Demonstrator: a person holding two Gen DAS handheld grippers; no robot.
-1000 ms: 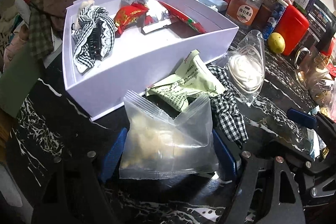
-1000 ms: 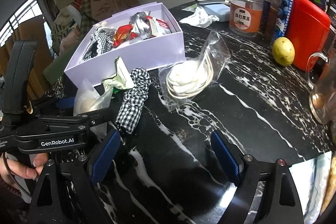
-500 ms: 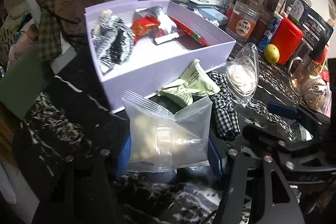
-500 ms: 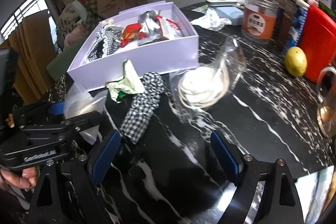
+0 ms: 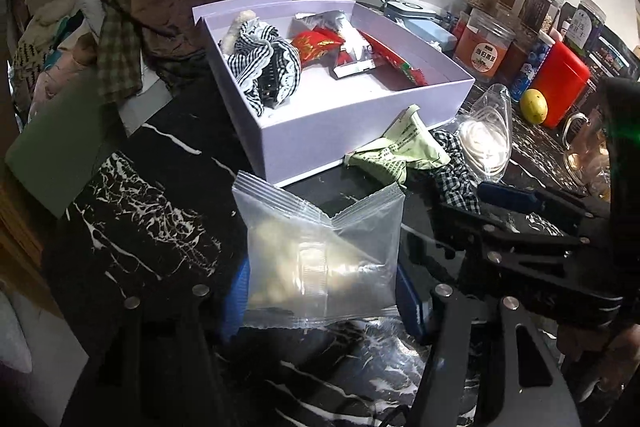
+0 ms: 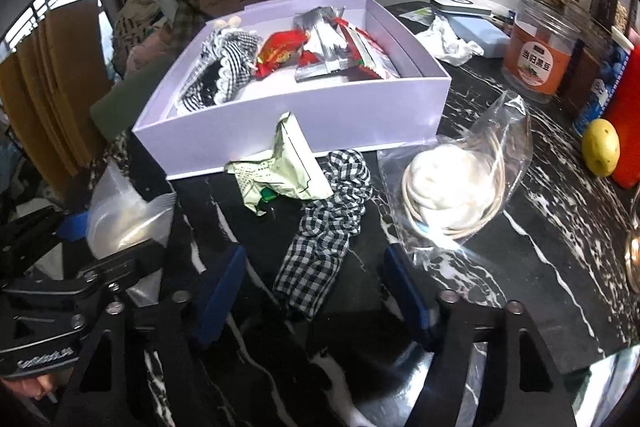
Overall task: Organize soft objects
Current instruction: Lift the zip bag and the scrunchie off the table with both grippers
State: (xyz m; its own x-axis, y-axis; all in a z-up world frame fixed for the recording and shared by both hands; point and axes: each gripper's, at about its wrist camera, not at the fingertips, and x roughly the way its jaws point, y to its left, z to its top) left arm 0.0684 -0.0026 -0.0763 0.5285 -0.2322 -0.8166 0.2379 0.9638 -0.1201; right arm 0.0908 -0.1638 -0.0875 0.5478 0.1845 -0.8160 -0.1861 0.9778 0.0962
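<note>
1. The left gripper [image 5: 320, 291] is clamped on a clear zip bag [image 5: 320, 259] of pale contents. Its blue pads press the bag's two sides, low in the centre of the left view.
2. A second ago those jaws stood wider around the bag. They have since shut on it, and the bag now looks lifted slightly off the black marble table [image 5: 132, 211]. So the pick appears made.
3. The lilac box [image 5: 320, 123] sits above the bag in the frame, at centre. It already holds a striped scrunchie [image 5: 268, 67] and red and silver packets [image 5: 320, 43]. The bag probably goes there next.
4. The right gripper [image 6: 316, 287] was wide open over bare table a second ago. It has since shifted to straddle the near end of a checked scrunchie [image 6: 324, 227], low centre in the right view.
5. Its jaws are closing, with the scrunchie between the blue pads but not yet pinched, and gaps show on both sides.
6. Still out on the table are a crumpled green packet [image 6: 280, 167] touching the scrunchie's upper end and a clear bag of white coil [image 6: 452, 187] to the right.
</note>
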